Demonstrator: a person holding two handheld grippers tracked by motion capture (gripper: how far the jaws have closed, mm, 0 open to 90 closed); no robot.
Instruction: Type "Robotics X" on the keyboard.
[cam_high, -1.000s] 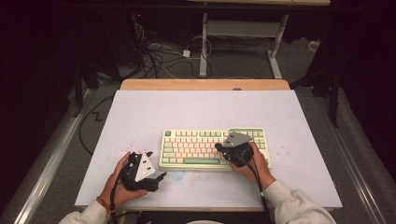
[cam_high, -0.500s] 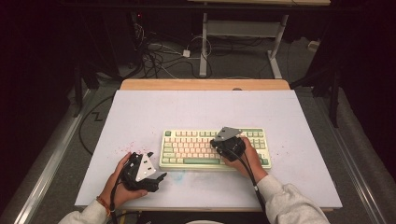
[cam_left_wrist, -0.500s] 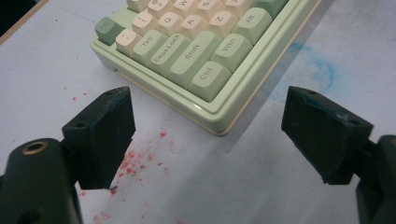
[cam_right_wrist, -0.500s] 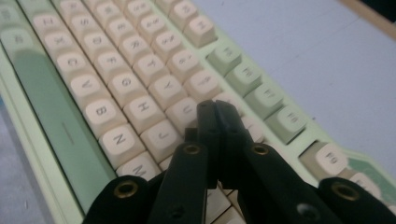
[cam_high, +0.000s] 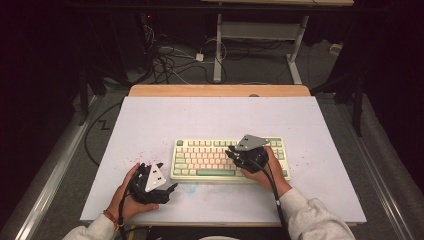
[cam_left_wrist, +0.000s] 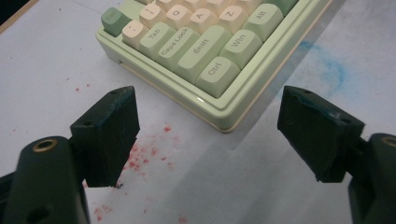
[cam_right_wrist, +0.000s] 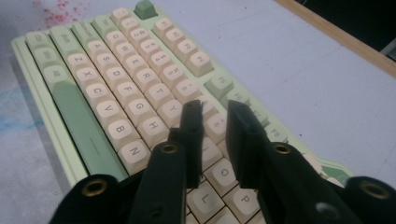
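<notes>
Green and cream keyboard (cam_high: 227, 160) is lying flat on the white surface (cam_high: 200, 120), a bit right of centre and toward the near edge, long side running left-right.

Right gripper (cam_high: 235, 152) is hovering over the right half of the keyboard, held in the person's right hand (cam_high: 262, 167), grey plate on top. In the right gripper view its fingers (cam_right_wrist: 192, 135) are pointing down at the cream letter keys around the U/I/J/K area. The jaws have just been opening: a narrow gap is showing between them now, with nothing clamped in it. Whether the tips are touching the keycaps cannot be told.

Left gripper (cam_high: 167, 186) is sitting low at the near left of the surface, just off the keyboard's near left corner, in the left hand (cam_high: 127, 197). Its fingers (cam_left_wrist: 109, 135) are standing wide apart, holding nothing. In the left gripper view the keyboard corner with Ctrl, Shift and Caps Lock keys is lying ahead between the two, not touching either.

Red specks (cam_left_wrist: 140, 158) are scattered on the surface by the left gripper. A blue smear (cam_left_wrist: 327, 65) is showing along the keyboard's near edge. A wooden strip (cam_high: 220, 90) is running along the far edge of the surface, cables (cam_high: 170, 62) on the floor beyond.
</notes>
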